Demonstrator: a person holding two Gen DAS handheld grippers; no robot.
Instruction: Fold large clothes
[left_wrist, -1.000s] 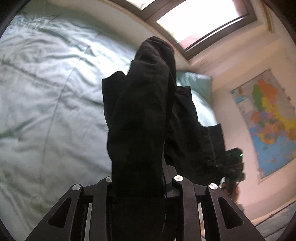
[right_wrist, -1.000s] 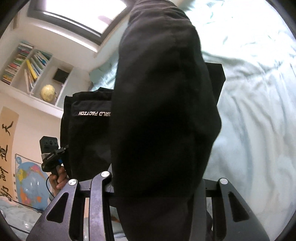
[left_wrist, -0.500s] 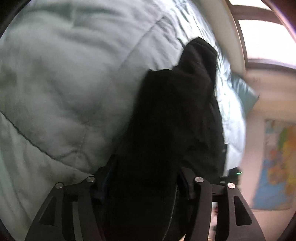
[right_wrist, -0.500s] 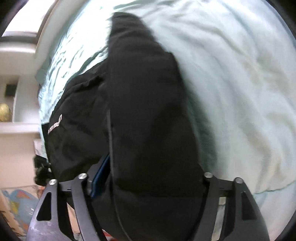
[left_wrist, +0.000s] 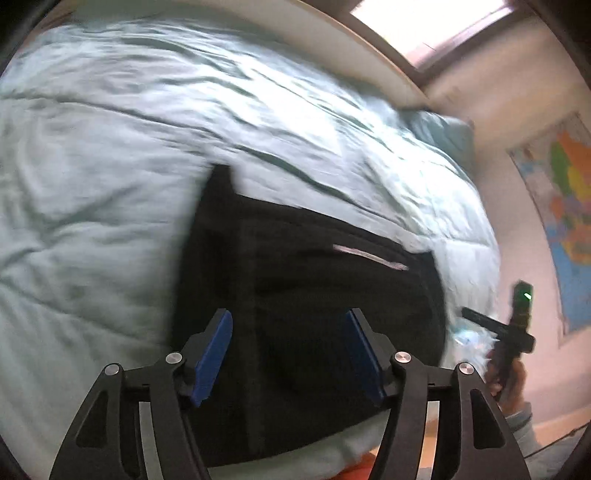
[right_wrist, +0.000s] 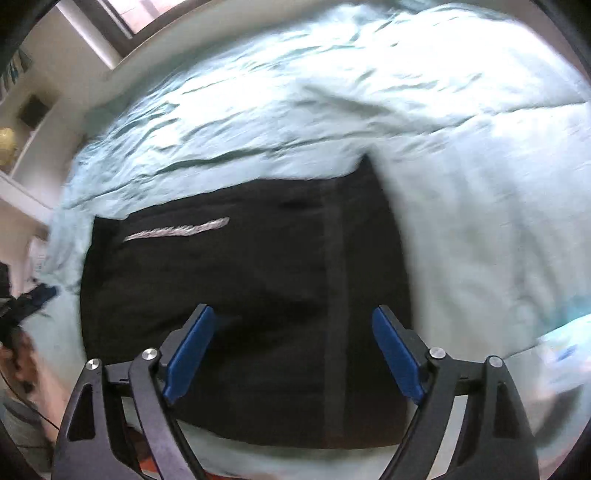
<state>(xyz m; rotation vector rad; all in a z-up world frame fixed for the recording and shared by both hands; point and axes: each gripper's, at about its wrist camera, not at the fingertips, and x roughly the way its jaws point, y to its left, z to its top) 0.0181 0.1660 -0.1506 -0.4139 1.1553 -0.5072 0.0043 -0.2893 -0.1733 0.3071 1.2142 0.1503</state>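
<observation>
We find the black garment (left_wrist: 314, 295) lying folded flat on the pale green duvet (left_wrist: 92, 221), both left gripper (left_wrist: 288, 339) and right gripper (right_wrist: 291, 343) spread wide and empty above it, so we judge a fold just laid, next smoothing or regrasping an edge.

Both wrist cameras look forward and down, close over the bed (left_wrist: 110, 155). They share the black garment (left_wrist: 314, 295) (right_wrist: 258, 295), seen from opposite ends.
</observation>
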